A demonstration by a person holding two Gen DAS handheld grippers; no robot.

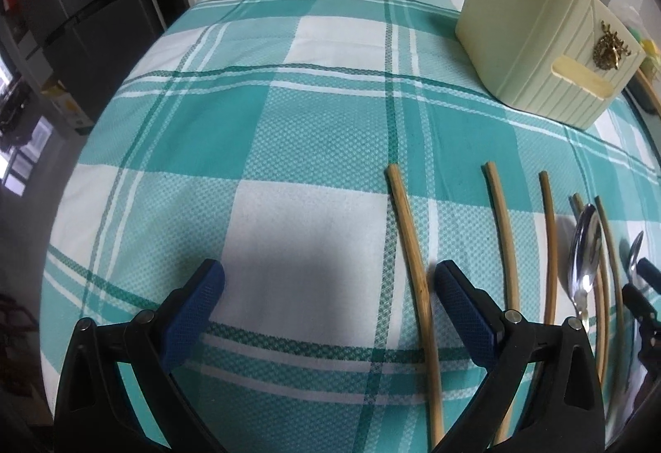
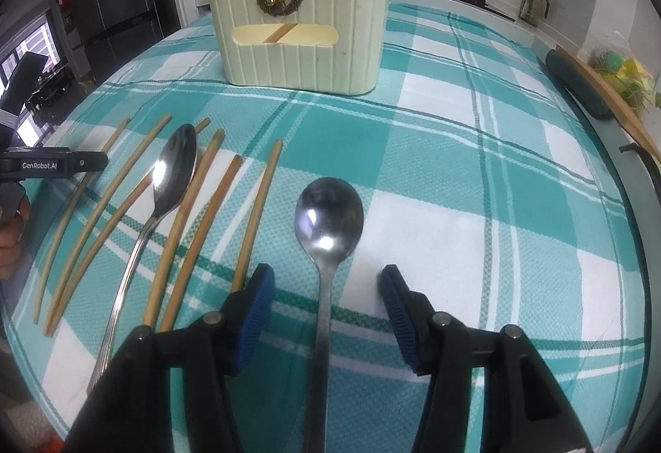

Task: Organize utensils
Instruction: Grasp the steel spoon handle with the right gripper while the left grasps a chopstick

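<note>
Spoon (image 2: 328, 221) lay between the spread right hand-held gripper (image 2: 327, 281) fingers; left hand-held gripper (image 1: 329, 275) released; holder (image 2: 301, 27) at 12 o'clock.

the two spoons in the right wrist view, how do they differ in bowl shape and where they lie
The right spoon has a round bowl; the left spoon has a longer oval bowl. The right spoon lies apart on the cloth, its handle running between the open right gripper fingers; the left spoon lies among the chopsticks, away from the gripper. Both are shiny metal, bowls up, pointing toward the cream holder.
</note>
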